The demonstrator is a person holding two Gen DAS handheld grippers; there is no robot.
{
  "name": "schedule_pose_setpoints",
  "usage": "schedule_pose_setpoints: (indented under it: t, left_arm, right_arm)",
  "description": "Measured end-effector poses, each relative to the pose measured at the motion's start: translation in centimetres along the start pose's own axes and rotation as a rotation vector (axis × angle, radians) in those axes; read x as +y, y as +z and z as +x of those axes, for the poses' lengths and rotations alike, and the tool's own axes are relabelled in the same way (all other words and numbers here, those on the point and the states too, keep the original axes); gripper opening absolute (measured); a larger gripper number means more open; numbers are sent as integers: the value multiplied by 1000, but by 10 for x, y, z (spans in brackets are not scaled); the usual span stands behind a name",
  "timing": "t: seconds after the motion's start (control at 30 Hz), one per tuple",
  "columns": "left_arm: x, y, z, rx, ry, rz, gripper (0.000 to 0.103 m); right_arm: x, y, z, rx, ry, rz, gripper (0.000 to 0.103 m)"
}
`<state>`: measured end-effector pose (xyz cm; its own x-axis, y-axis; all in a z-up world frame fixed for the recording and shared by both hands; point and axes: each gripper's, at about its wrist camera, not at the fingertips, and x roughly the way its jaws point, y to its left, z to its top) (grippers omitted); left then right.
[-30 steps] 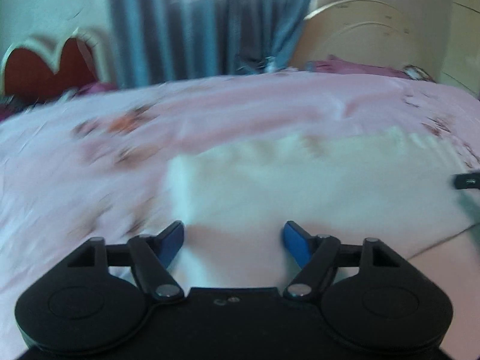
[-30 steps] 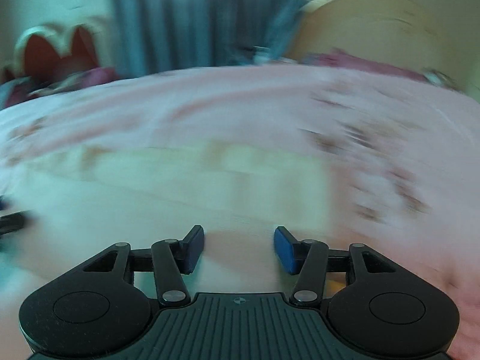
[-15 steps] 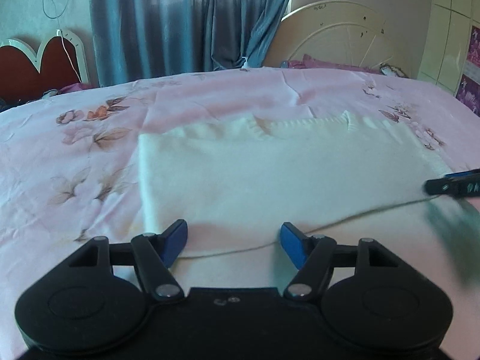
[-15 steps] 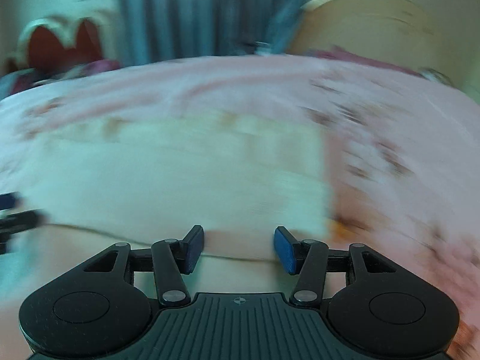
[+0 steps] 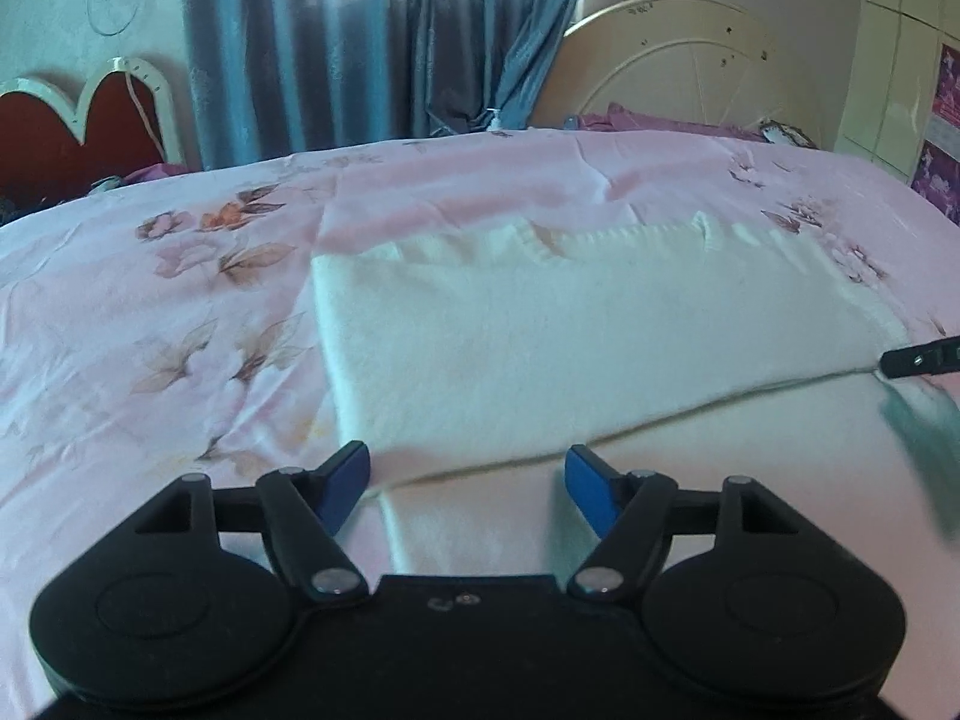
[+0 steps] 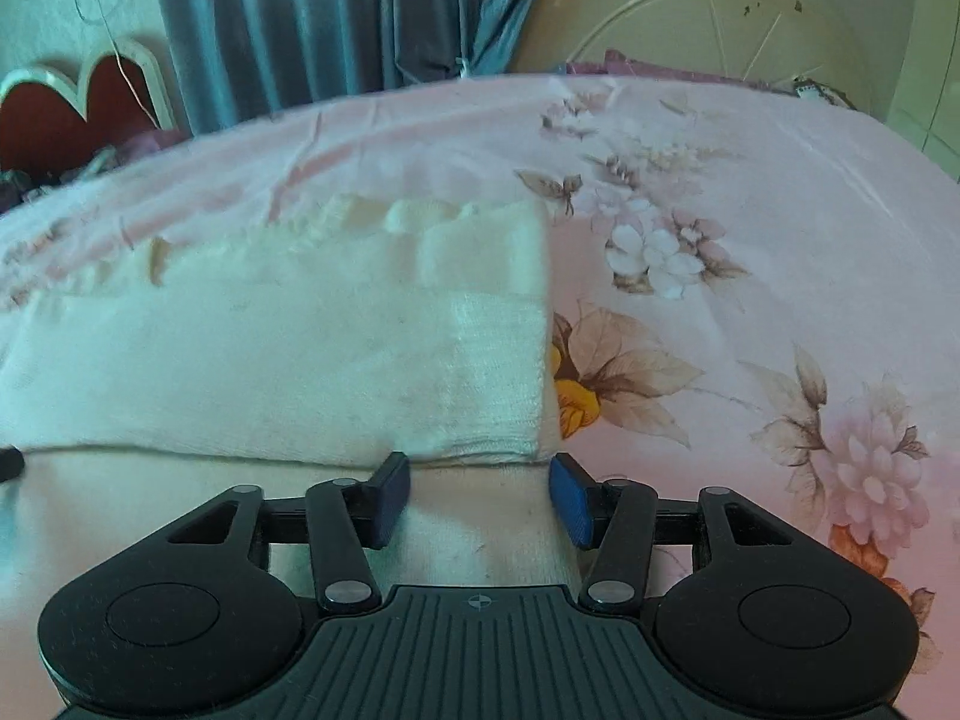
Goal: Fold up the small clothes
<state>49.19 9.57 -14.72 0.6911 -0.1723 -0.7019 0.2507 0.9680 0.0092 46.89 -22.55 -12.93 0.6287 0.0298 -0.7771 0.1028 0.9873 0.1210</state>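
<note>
A cream-white knit garment (image 5: 576, 348) lies flat on the pink floral bedsheet, with an upper layer folded over a lower one; its folded edge runs across just ahead of both grippers. My left gripper (image 5: 468, 483) is open and empty above the garment's near left corner. My right gripper (image 6: 480, 495) is open and empty above the near right corner of the same garment (image 6: 288, 354). The right gripper's tip shows at the right edge of the left wrist view (image 5: 918, 360).
The pink floral bedsheet (image 6: 750, 312) spreads around the garment. Blue curtains (image 5: 372, 42) hang behind the bed. A red heart-shaped headboard (image 5: 78, 126) stands at the far left and a round cream frame (image 5: 690, 60) at the far right.
Both grippers have drawn back toward the near edge of the garment and steadied; the folded edge now lies close ahead of the fingertips. Both stayed open.
</note>
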Motion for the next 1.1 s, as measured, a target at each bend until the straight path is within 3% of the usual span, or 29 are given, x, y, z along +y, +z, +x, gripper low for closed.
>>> schedule_pose_setpoints:
  t: [0.13,0.33,0.6,0.9,1.1]
  left_arm:
    - [1,-10,-18,-12,41,-9,85]
    - [-5,-24,-55,-42,85,-1,87]
    - [-26,-62,-107,-35,90,-18,77]
    - [-29,-133,-171,19,127,-69,71]
    - [-35,-166,-206,22,148,-106,69]
  right_arm:
    - [-2,-10,-20,-20,35,9,52]
    - [-3,-32,-59,-56,113,13,52]
    - [-28,-75,-120,-85,176,26,52]
    - [-79,-155,-182,-56,173,64,52]
    - [-89,-200,-211,-39,203,78,52]
